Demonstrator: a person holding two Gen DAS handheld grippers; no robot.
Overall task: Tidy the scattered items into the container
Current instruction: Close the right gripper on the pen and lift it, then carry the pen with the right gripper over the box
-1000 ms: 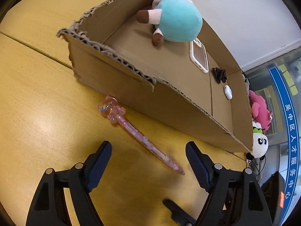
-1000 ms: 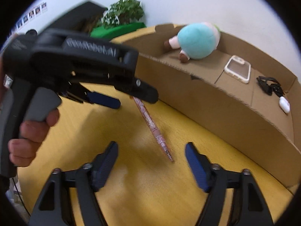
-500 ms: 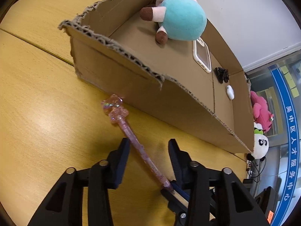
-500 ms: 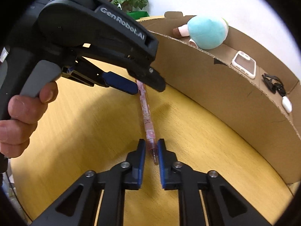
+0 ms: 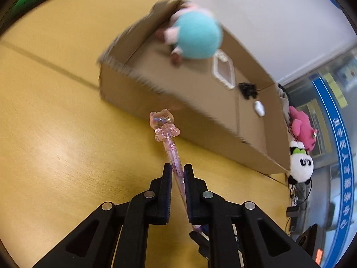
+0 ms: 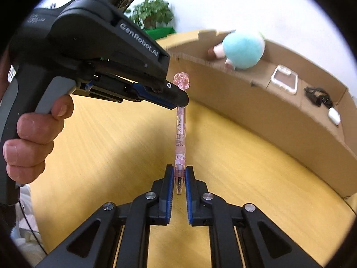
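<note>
A pink glitter pen (image 5: 170, 147) with a bear-shaped top hangs just above the yellow table, held at both ends. My left gripper (image 5: 177, 169) has the barrel between its pads; its jaws are closing and press on it. In the right wrist view the left gripper (image 6: 180, 102) clamps the pen (image 6: 181, 129) just below the bear. My right gripper (image 6: 179, 172) is shut on the pen's tip end. Beyond lies the open cardboard box (image 5: 138, 98), with its near wall (image 6: 256, 111) behind the pen.
In the box lie a teal plush (image 5: 197, 36), a clear phone case (image 5: 223, 71), a black clip (image 5: 247, 89) and a small white item (image 5: 258, 108). Panda (image 5: 300, 165) and pink (image 5: 302, 129) plush toys sit past its right end. A hand (image 6: 33, 129) holds the left gripper.
Both grippers went from open to closed on the pen, the right one first. The pen has come up off the table and swung from slanted to pointing straight away from both cameras.
</note>
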